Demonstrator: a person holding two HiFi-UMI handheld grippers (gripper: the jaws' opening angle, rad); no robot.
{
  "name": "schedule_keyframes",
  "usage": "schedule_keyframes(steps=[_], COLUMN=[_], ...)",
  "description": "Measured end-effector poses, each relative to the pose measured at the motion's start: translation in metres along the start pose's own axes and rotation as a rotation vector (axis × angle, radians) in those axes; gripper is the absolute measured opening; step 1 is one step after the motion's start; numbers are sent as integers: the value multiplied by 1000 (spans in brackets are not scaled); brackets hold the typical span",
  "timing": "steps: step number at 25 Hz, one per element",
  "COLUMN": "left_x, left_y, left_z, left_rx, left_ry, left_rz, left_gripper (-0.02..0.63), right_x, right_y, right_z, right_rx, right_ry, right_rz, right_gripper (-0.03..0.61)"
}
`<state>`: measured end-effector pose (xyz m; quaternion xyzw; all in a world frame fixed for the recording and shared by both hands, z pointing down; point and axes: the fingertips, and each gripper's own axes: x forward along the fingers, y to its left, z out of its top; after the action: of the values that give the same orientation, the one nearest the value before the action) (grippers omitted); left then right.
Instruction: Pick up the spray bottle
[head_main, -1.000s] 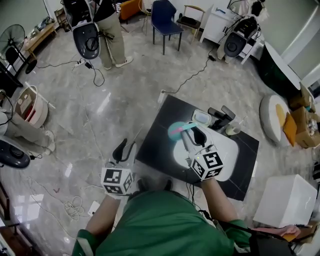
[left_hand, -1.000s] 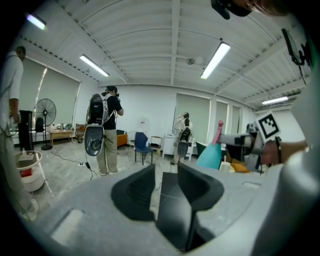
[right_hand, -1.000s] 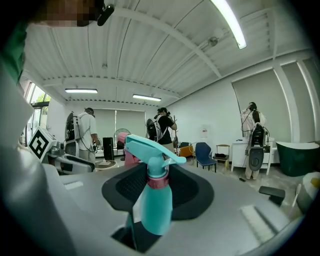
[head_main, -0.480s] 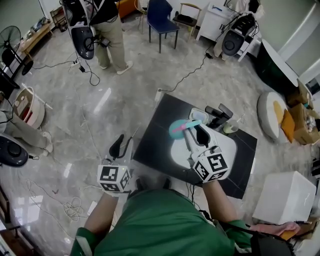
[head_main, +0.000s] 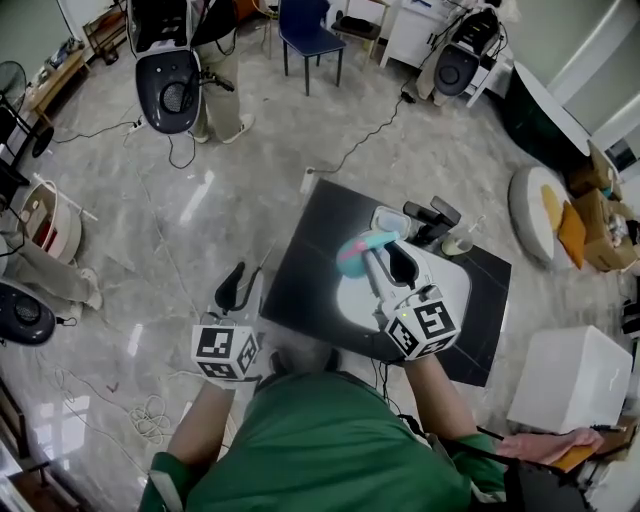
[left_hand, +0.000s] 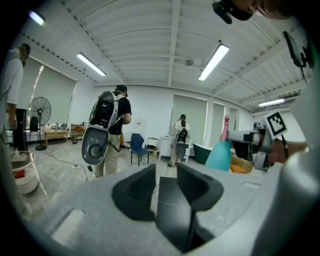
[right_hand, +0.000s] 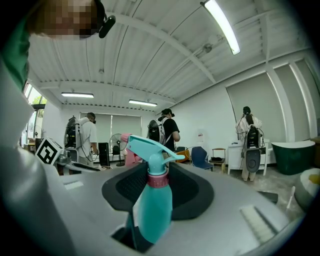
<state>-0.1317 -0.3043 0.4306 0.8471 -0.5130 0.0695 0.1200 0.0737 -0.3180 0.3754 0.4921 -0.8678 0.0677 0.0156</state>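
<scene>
A teal spray bottle (head_main: 353, 256) with a pink collar hangs over the black table (head_main: 300, 290), and my right gripper (head_main: 388, 262) is shut on its body. In the right gripper view the bottle (right_hand: 152, 200) stands upright between the pads, trigger head above them. The left gripper (head_main: 247, 290) hovers over the floor left of the table, apart from the bottle. Its jaws (left_hand: 166, 182) stand a little apart with nothing between them. From the left gripper view the bottle (left_hand: 219, 155) shows at the right.
A white tray (head_main: 450, 300) lies on the table, with a clear container (head_main: 392, 222), a black device (head_main: 432, 215) and a small bottle (head_main: 462, 243) behind it. A white box (head_main: 565, 390) stands at the right. Cables (head_main: 150, 410) lie on the floor. A person (head_main: 215, 70) stands far back.
The left gripper has drifted slightly and its jaws have narrowed a little. The right gripper keeps the bottle in the same place over the table.
</scene>
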Motion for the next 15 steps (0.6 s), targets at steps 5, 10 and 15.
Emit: schedule_keyframes(steps=[5,10,15], left_x=[6,5,4], left_y=[2,4,6], left_z=[-2,-3,-1], left_rx=[0,-2,0], left_ry=[6,3,0], left_rz=[-3,3,8], left_gripper=[129,129,129], right_x=[3,5,6], right_y=[-3,-1,-1], right_z=[-1,-2,-2], right_rx=[2,-9,-8], right_ry=[-3,-13,-14], right_rz=[0,13,14], right_gripper=[135,135,135])
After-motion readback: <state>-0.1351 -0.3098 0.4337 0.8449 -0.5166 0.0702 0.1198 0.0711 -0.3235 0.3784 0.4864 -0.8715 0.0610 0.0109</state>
